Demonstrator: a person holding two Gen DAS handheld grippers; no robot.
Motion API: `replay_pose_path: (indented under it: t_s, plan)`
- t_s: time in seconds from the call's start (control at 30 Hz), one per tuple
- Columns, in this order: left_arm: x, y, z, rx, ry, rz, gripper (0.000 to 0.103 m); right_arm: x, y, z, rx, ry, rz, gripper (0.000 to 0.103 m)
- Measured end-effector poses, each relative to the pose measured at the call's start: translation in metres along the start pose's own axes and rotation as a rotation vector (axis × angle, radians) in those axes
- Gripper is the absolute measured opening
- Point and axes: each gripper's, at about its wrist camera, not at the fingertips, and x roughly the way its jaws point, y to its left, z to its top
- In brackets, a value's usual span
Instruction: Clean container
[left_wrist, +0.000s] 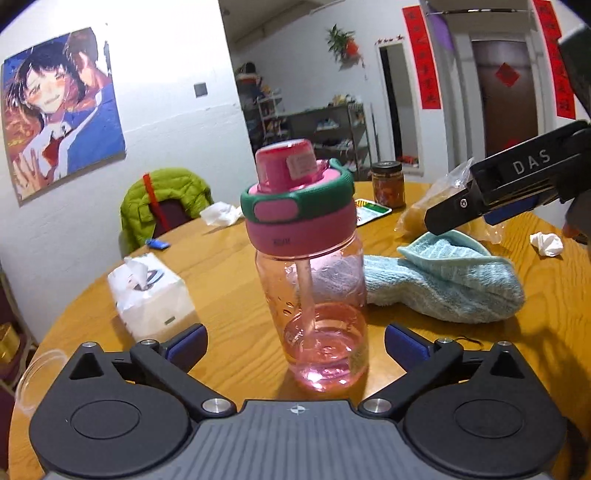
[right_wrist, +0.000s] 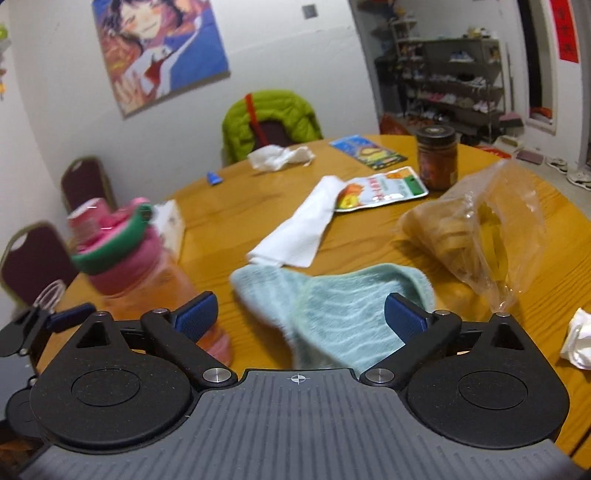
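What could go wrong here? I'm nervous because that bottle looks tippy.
The bottle stands free between the open left gripper fingers; an off-centre close could topple it.

The right gripper, open over the blue towel, may pinch only a loose fold, dragging the towel into the bottle.

Round wooden table (right_wrist: 258, 206) — tissue box (left_wrist: 149, 291) at left, lidded jar (right_wrist: 436, 157) and snack pouch (right_wrist: 384, 188) at the far side, clear plastic bag (right_wrist: 476, 236) at right. Green jacket (right_wrist: 271, 118) draped over chair — poster (left_wrist: 61, 107) on wall.
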Motion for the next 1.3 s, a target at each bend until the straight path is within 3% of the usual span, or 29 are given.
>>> replay_pose_path:
  t_s: [0.23, 0.57, 0.7, 0.97, 1.3]
  plan:
    - [-0.023, 0.003, 0.010, -0.169, 0.056, -0.025, 0.102, -0.034, 0.034, 0.014, -0.061, 0.127, -0.031, 0.101]
    - [-0.045, -0.006, 0.027, -0.270, 0.100, 0.023, 0.102, -0.091, 0.071, 0.023, -0.182, 0.125, -0.093, 0.102]
    - [-0.048, -0.016, 0.029, -0.288, 0.152, -0.005, 0.102, -0.104, 0.076, 0.020, -0.218, 0.138, -0.127, 0.102]
    - [-0.051, -0.030, 0.022, -0.266, 0.174, -0.030, 0.102, -0.114, 0.071, 0.012, -0.232, 0.157, -0.142, 0.102]
    - [-0.049, -0.030, 0.021, -0.264, 0.148, -0.035, 0.102, -0.104, 0.064, 0.001, -0.236, 0.174, -0.136, 0.102]
